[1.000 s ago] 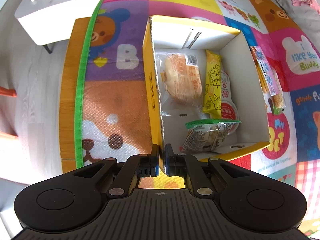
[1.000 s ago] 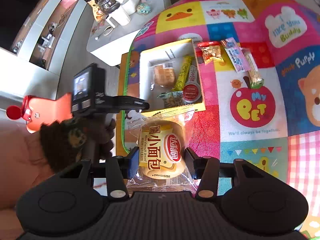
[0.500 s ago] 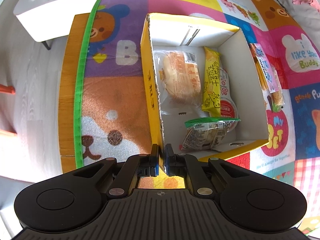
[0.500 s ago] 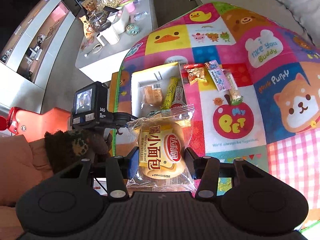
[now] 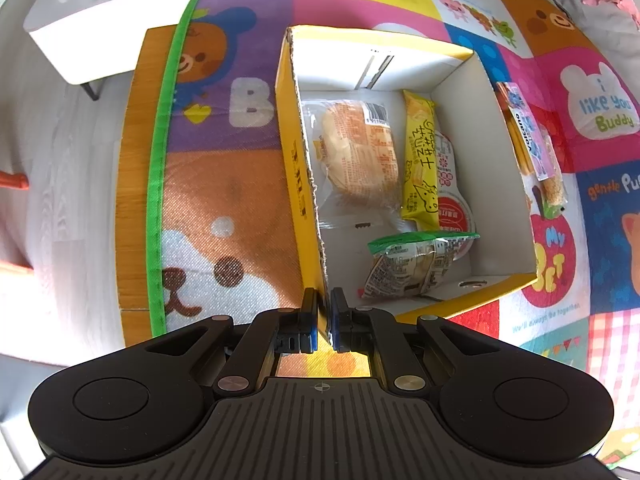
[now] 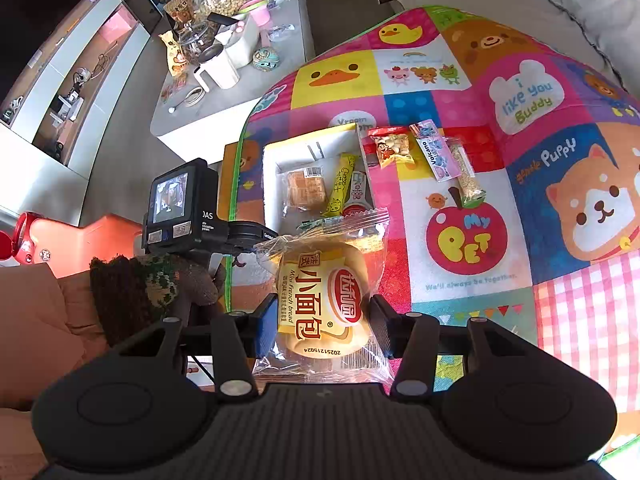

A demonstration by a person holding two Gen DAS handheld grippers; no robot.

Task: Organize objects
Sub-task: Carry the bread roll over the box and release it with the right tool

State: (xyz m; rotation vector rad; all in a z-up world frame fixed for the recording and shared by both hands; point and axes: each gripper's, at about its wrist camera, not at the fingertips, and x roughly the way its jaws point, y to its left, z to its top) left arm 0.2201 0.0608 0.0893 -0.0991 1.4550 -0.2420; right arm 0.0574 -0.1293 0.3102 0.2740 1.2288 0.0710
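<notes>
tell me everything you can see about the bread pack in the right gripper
The bread pack is a clear, crinkly plastic wrapper with serrated sealed ends, holding a round golden bun. A yellow label reads "Mini french bread" beside Chinese characters, with a red oval logo and a printed date code near the lower end. It is held off the mat, lengthwise along the right gripper, whose blue-padded fingers press its two sides. Its far end reaches out toward the box in this view.

surface: cartoon play mat [image 6: 472,92] | on it: yellow box [image 5: 298,184], three snack packets [image 6: 430,150] just beside box
</notes>
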